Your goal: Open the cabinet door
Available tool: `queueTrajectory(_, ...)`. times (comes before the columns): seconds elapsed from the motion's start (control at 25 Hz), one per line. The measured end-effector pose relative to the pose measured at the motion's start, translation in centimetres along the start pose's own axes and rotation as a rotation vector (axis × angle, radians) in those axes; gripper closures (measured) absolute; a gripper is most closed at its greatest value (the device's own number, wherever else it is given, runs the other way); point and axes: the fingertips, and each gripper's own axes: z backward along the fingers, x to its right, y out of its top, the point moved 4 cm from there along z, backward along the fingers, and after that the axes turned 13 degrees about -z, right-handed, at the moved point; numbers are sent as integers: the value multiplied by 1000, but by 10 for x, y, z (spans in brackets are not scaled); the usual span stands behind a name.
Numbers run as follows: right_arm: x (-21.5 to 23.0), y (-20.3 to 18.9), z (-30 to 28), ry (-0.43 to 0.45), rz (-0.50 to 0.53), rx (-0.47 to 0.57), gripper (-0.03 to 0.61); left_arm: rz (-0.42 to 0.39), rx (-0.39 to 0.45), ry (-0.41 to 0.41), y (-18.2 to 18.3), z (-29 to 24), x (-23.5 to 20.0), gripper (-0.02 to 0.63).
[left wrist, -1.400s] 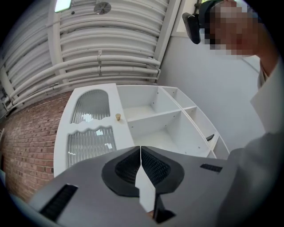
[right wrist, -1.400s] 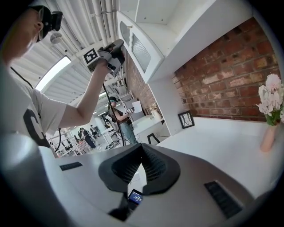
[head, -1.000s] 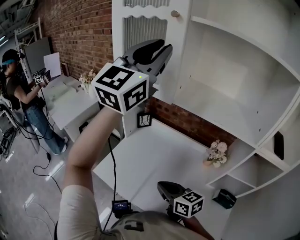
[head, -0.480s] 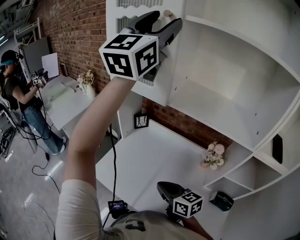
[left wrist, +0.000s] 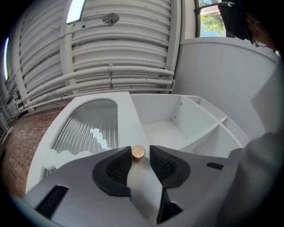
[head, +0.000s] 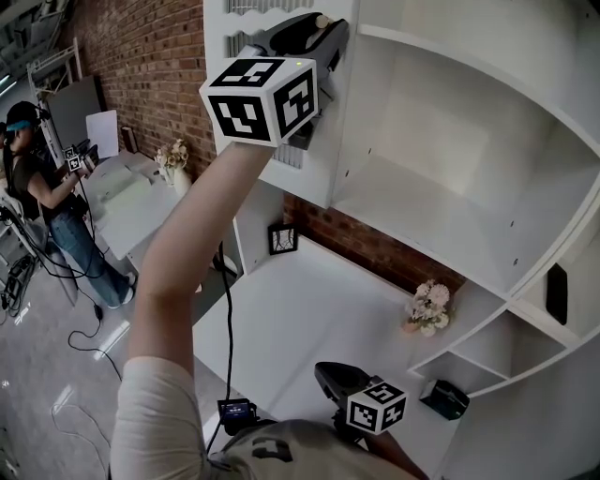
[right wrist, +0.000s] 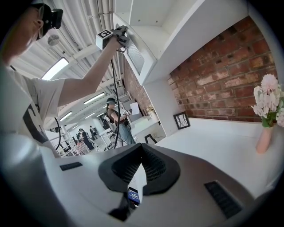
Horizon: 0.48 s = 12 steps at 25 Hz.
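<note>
1. Cabinet door [head: 330, 150]: head view has it upper left. My left arm reaches up, left gripper [head: 330, 26] at its knob [head: 322, 21].
2. Left gripper view alone shows the jaws, just closing, flanking the knob. It touches one pad, a sliver off the other.
3. Right gripper view: right gripper [right wrist: 141, 153] pressed together, empty, held low over the table [right wrist: 213, 146].

left tool [head: 328, 24] raised to knob [left wrist: 138, 152], jaws closing
</note>
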Motion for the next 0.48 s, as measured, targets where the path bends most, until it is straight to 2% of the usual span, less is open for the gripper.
queueTrajectory(0.08, 1, 1, 1, -3, -6, 8, 557, 11, 6, 5, -1, 0, -1, 486)
queueTrajectory(0.12, 1, 0, 2, -4, -7, 10, 557, 17, 8, 5, -1, 0, -2, 514)
queueTrajectory(0.48, -5, -4, 1, -4, -3, 4, 557, -24, 20, -12, 3, 12, -5, 523)
